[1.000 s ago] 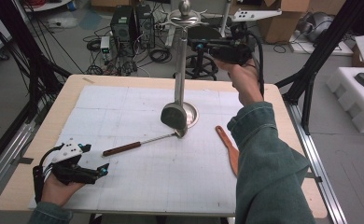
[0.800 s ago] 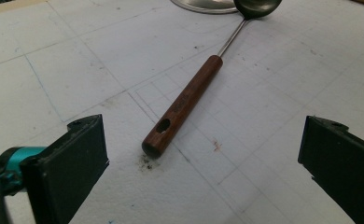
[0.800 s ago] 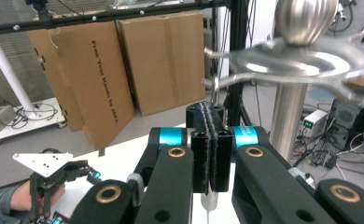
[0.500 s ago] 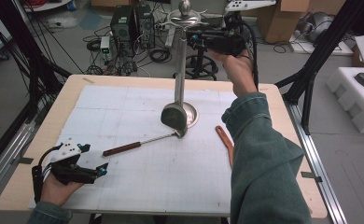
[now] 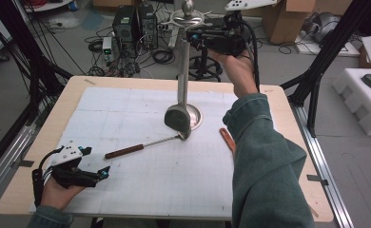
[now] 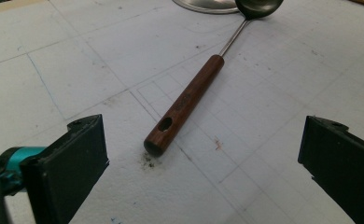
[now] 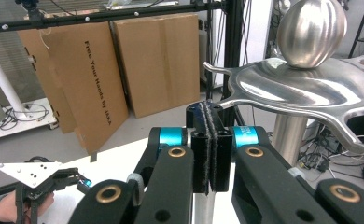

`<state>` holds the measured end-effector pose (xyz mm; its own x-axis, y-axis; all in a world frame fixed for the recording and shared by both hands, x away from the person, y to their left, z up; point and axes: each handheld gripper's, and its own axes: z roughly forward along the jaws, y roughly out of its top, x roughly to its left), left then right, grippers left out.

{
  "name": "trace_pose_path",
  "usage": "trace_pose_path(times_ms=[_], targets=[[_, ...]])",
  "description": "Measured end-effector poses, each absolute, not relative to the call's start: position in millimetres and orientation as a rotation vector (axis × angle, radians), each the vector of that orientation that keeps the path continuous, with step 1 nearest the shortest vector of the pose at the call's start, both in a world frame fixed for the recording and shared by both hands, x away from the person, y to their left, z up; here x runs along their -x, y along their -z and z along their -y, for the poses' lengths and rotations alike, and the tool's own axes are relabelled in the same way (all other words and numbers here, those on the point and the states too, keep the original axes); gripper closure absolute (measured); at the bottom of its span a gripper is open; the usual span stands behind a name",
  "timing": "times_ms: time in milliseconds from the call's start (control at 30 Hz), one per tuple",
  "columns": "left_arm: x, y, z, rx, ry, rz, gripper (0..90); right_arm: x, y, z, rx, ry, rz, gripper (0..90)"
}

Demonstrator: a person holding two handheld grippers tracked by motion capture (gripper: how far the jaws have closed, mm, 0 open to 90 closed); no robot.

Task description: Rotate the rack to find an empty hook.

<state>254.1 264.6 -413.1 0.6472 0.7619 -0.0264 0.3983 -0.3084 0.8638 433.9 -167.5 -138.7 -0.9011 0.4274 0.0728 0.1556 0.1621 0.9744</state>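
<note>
Resting low at the near left corner of the table [image 5: 41,142], the left tool [image 5: 100,173] is seen with its jaws standing wide apart and nothing between them; in the left gripper view they frame the brown wooden handle of a ladle [image 6: 185,102], which lies flat on the white gridded mat [image 5: 126,114] a little ahead of them and is not touched. The ladle's thin metal shaft is seen running up to its dark bowl, which lies against the round base of a metal stand [image 5: 184,71] near the middle of the table. The right tool [image 5: 193,35] is held high by the raised right hand [image 5: 238,71], level with the top of the stand, its jaws pressed together on no object. In the right gripper view the closed pads are shown just beside one curved hook of the stand's crown [image 7: 306,88], under the polished knob [image 7: 311,30]; whether the pads touch the hook cannot be told. A second wooden-handled utensil [image 5: 227,140] is seen lying on the mat right of the stand's base, partly covered by the green sleeve [image 5: 264,161]
</note>
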Motion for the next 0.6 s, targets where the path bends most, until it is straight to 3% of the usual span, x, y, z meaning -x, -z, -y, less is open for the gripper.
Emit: trace_pose_path(times_ms=[600], targets=[[-254,413,-266,-1.927,-0.488,-0.912,1.7,-434,140,150,-0.571,-1.810,-2.198,90.0]])
